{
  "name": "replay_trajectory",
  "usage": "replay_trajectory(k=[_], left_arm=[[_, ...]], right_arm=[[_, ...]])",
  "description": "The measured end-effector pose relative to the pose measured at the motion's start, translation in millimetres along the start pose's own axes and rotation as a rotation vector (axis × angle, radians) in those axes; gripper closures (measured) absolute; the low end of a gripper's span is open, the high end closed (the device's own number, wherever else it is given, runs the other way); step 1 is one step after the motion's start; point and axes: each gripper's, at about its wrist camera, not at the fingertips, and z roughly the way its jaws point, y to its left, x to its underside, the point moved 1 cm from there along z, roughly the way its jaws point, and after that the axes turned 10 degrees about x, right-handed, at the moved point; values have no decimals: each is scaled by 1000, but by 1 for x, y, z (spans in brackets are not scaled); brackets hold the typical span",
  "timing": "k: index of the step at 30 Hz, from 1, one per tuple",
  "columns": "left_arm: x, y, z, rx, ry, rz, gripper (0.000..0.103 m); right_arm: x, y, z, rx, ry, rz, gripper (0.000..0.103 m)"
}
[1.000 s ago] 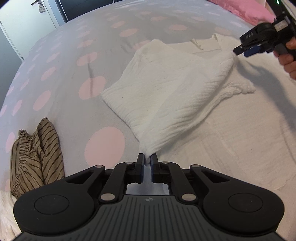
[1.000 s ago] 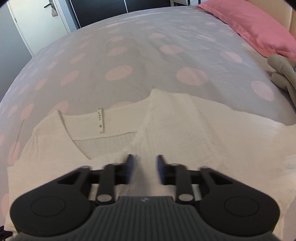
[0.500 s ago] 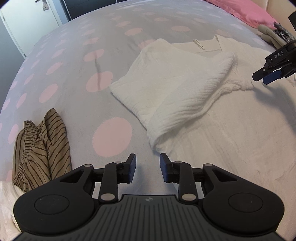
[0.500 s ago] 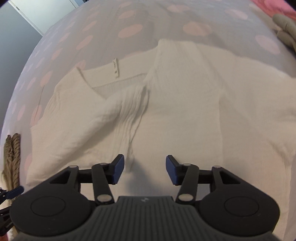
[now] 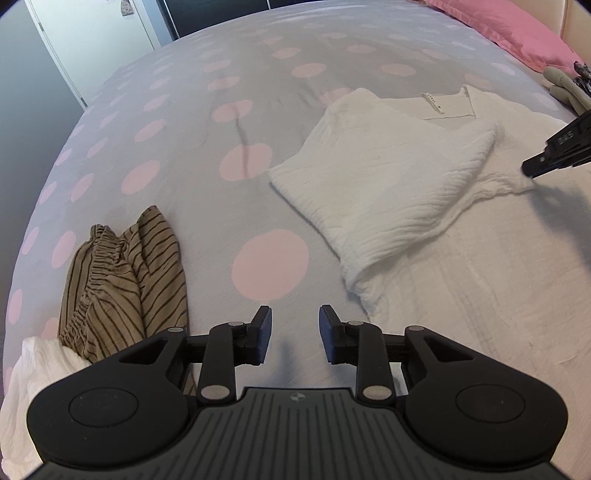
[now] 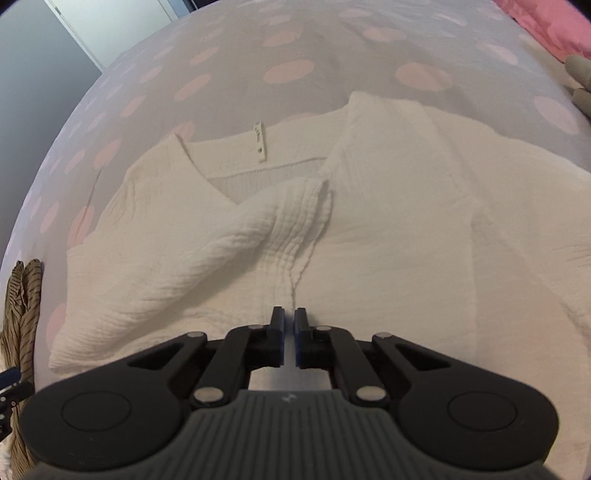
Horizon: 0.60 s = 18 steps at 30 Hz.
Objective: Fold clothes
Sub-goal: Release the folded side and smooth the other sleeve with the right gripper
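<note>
A white crinkled top [image 5: 461,295] lies flat on the dotted bedspread [image 5: 184,129], collar label [image 6: 259,142] facing up. Its left sleeve [image 5: 388,184] is folded inward across the chest. My left gripper [image 5: 295,325] hovers open over bare bedspread, just left of the sleeve's lower fold, with nothing between its fingers. My right gripper [image 6: 289,319] is shut on the near corner of the sleeve's cuff [image 6: 295,280]. In the left wrist view its tip [image 5: 532,171] meets the cuff, which is drawn to a point.
A brown striped garment [image 5: 122,273] lies bunched at the left, with a white cloth [image 5: 26,376] below it. A pink pillow [image 5: 517,29] and a beige item [image 5: 565,85] sit at the far right. A white door [image 5: 92,33] stands beyond the bed.
My left gripper let go of the sleeve's lower corner, opened and drew back to the left. My right gripper opened wide, moved toward the cuff's near corner and shut there.
</note>
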Motion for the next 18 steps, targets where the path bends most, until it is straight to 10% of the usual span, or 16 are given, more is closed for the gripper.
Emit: replay_trajectory(k=[18], left_arm=[[3, 16, -32, -63, -68, -111, 77]], right_arm=[[-10, -123, -59, 224, -87, 75, 58]])
